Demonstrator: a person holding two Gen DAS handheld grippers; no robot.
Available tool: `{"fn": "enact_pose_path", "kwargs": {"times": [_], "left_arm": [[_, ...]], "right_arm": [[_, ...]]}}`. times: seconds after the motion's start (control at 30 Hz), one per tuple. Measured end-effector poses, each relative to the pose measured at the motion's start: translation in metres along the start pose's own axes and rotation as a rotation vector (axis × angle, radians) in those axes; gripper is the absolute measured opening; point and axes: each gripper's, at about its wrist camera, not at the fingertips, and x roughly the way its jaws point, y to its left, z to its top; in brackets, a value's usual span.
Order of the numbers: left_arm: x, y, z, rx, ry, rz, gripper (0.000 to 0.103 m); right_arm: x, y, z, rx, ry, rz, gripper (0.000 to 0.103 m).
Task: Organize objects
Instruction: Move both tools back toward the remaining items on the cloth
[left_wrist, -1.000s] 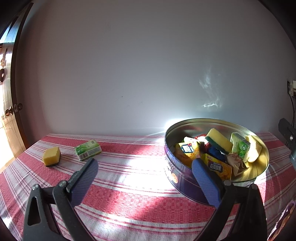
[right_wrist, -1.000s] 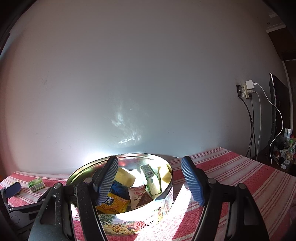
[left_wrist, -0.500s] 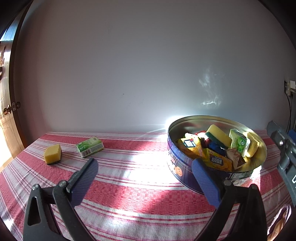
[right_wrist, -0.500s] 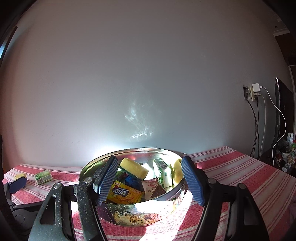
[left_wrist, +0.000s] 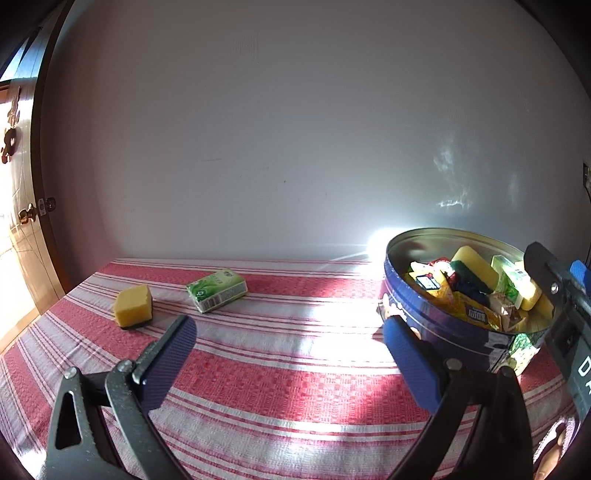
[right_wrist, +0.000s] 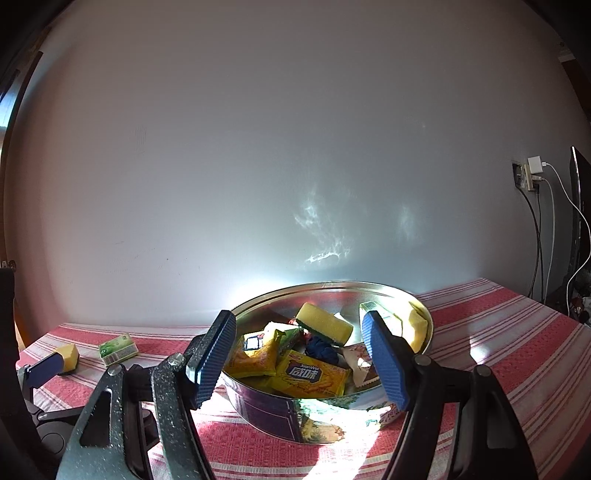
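left wrist: tin (left_wrist: 436, 325) partly cut off

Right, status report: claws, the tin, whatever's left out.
Left claw open, empty. Right claw open, empty, above tin. Yellow sponge, green pack loose on tablecloth. Nothing in the way.

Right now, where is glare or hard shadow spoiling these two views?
Left wrist view: sunlight blows out the tablecloth beside the tin; fisheye bends the wall. Right wrist view: the tin's front wall glares white, casting bright reflections on the wall.
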Motion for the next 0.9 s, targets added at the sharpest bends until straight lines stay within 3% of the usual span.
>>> {"fn": "enact_pose_path", "kwargs": {"times": [0.43,0.9], "left_arm": [[0.025,0.085,0.003,-0.059,0.026,0.164,0.103],[0.063,0.158,0.008,-0.116,0.087,0.294,0.102]], "right_arm": [[0.027,0.073,-0.007,-0.013,0.043,0.116,0.073],[0.084,0.151,-0.013,-0.023,0.136,0.224,0.073]]}}
